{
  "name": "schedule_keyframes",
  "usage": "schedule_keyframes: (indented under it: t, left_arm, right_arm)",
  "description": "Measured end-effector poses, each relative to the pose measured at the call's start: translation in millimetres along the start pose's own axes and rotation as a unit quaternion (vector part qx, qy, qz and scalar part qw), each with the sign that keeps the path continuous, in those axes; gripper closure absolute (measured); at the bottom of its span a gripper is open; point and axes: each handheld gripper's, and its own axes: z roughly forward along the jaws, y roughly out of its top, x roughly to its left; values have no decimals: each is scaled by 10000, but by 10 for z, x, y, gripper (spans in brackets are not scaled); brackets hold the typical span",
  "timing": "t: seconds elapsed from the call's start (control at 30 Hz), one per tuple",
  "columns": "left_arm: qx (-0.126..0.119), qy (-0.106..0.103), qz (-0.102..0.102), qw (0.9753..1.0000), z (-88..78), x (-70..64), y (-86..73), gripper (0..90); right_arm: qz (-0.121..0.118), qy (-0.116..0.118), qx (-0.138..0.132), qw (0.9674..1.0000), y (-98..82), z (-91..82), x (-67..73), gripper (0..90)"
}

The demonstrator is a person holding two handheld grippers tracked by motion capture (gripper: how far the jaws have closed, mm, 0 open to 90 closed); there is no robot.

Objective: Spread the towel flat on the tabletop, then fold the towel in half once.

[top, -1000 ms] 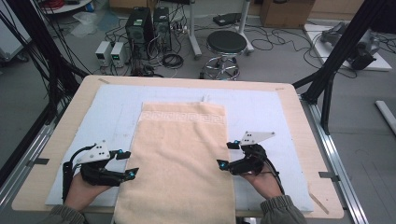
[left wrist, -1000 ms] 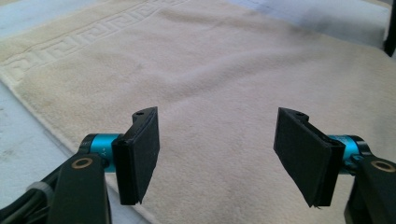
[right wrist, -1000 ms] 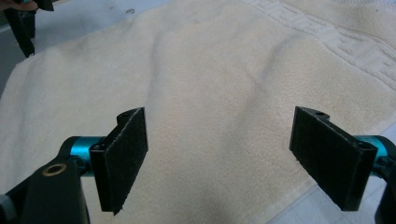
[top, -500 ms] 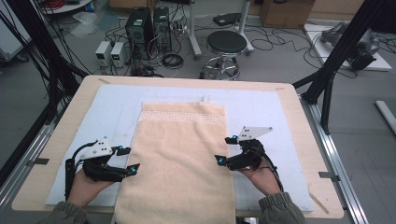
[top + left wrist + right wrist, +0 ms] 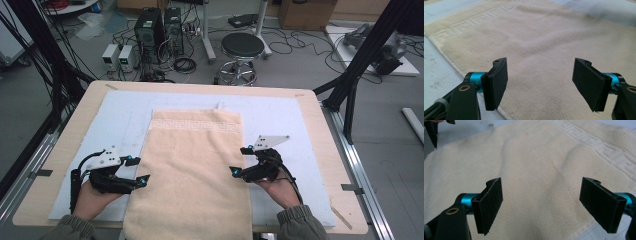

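Little has shifted since a second ago: left gripper (image 5: 138, 169) and right gripper (image 5: 240, 161), jaws wide and empty, flank the soft, limp towel (image 5: 192, 165) spread flat on the table (image 5: 310, 102); its side edges look easiest to pinch.

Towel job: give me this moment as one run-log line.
towel: flat on mat, near end over table edge | left gripper: open at towel's left edge | right gripper: open at right edge | nothing held

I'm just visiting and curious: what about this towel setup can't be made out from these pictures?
- Towel near end: cut off by the high view's bottom edge.
- Whether the left gripper touches the towel: unclear in its own view.
- The same for the right gripper.
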Motion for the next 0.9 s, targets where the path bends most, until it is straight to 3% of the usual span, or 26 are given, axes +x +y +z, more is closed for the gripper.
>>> schedule_keyframes:
  t: [0.23,0.63,0.9]
  left_arm:
    - [-47,-10,-40,10000,15,32,25,290]
    - [-44,58,-115,9999,56,104,53,291]
    - [15,296,-69,9995,155,301,279,296]
  right_arm:
    - [-210,-51,51,9998,176,27,-5,183]
    - [-188,-70,220,9996,259,114,-59,183]
    - [-182,-274,333,9989,335,137,-273,187]
